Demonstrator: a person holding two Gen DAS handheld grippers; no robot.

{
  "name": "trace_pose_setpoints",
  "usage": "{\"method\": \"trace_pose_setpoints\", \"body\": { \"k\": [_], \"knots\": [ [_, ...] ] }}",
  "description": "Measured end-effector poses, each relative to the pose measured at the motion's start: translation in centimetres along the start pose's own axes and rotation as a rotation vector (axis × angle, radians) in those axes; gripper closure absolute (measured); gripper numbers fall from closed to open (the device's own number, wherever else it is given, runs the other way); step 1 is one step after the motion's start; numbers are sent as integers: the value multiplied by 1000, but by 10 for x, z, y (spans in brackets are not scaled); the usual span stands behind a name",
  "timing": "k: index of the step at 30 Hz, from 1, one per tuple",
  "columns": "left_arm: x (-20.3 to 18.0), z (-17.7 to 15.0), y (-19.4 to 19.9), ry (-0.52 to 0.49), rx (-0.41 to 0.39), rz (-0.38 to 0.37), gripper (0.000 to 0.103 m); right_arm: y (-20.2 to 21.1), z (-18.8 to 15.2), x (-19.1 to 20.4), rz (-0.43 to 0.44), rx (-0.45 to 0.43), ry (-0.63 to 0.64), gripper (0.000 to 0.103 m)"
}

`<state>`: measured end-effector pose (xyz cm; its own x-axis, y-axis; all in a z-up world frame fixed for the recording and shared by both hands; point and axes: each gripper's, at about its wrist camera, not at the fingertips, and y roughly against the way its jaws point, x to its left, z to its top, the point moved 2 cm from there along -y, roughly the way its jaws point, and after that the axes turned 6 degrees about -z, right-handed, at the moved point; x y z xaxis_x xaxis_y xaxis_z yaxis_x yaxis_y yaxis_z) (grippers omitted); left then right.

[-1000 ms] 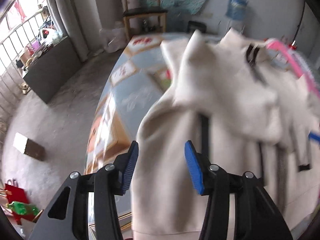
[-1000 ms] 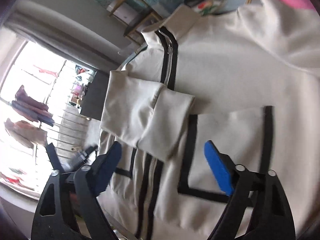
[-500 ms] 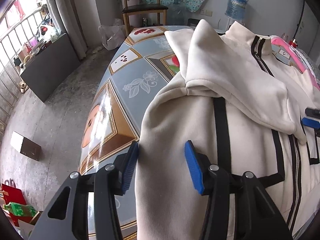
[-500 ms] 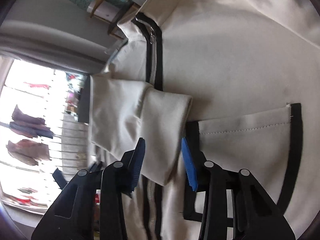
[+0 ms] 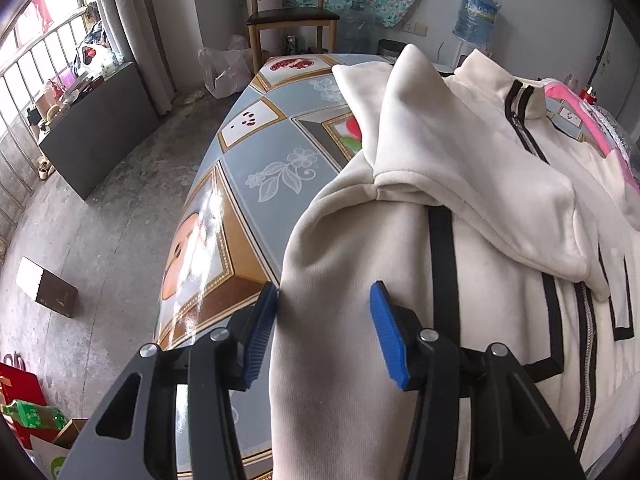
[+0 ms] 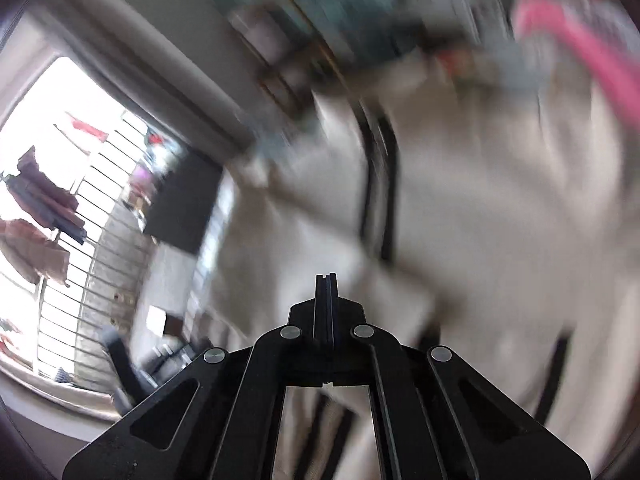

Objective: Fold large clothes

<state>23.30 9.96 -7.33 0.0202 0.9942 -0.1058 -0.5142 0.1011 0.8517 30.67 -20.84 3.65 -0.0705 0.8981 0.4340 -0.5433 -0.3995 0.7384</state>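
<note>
A cream jacket (image 5: pixel 472 240) with black trim and a zip down its front lies spread over the counter (image 5: pixel 256 184), whose covering shows pale blue panels with flower and fruit pictures in gold frames. One sleeve (image 5: pixel 460 160) is folded across the jacket's chest, its cuff end lying near the zip, and the stand-up collar (image 5: pixel 516 96) points toward the far end of the counter. The left hand-held gripper (image 5: pixel 324 332) is spread wide, its blue-padded fingers (image 5: pixel 386 340) straddling the jacket's side edge where the fabric hangs down over the counter's rim; the left pad sits just beside the cloth and the right pad rests over it, with nothing pinched between them. Something pink (image 5: pixel 588 116) lies at the jacket's far side. Beyond the counter stand a wooden chair (image 5: pixel 292 12) and, further right, a blue water bottle (image 5: pixel 478 12) against the wall, and a small box (image 5: pixel 46 288) sits on the concrete floor to the left. The right wrist view is heavily blurred: the right hand-held gripper (image 6: pixel 325 300) shows its two fingers pressed fully together, above the cream jacket (image 6: pixel 480 220), and whether any cloth is caught between them cannot be told. A barred window (image 6: pixel 60 220) with hanging clothes fills the left of that view.
</note>
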Motion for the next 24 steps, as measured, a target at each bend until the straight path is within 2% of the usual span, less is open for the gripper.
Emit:
{"method": "trace_pose_setpoints", "body": {
  "k": [3,4,6,7,8,9,14,17,19,20,21,24],
  "knots": [
    [-2,6,3,-7,-17,0,56,46,39,5,41,-130,-3,103],
    [-3,9,3,-13,-21,4,56,51,42,0,47,-133,-11,102],
    [-6,17,2,-29,-25,13,56,46,40,-10,80,-85,-36,94],
    [-8,22,0,-37,-24,22,56,39,33,-16,79,-48,-43,85],
    [-9,25,-2,-41,-22,29,56,34,26,-23,71,-19,-47,66],
    [-10,30,-6,-46,-15,45,56,19,16,-30,43,21,-55,61],
    [-7,45,-20,-43,14,100,56,-51,-24,-67,12,202,-164,61],
    [-5,48,-26,-38,24,116,56,-76,-30,-82,-39,232,-190,62],
    [-3,47,-29,-36,26,123,56,-79,-31,-82,-31,220,-184,62],
    [-3,46,-30,-33,26,122,56,-80,-32,-79,-33,224,-168,68],
    [-2,46,-30,-27,19,118,56,-81,-33,-77,-29,228,-157,78],
    [1,45,-30,-17,6,109,56,-90,-42,-67,-40,262,-95,96]
  ]
}}
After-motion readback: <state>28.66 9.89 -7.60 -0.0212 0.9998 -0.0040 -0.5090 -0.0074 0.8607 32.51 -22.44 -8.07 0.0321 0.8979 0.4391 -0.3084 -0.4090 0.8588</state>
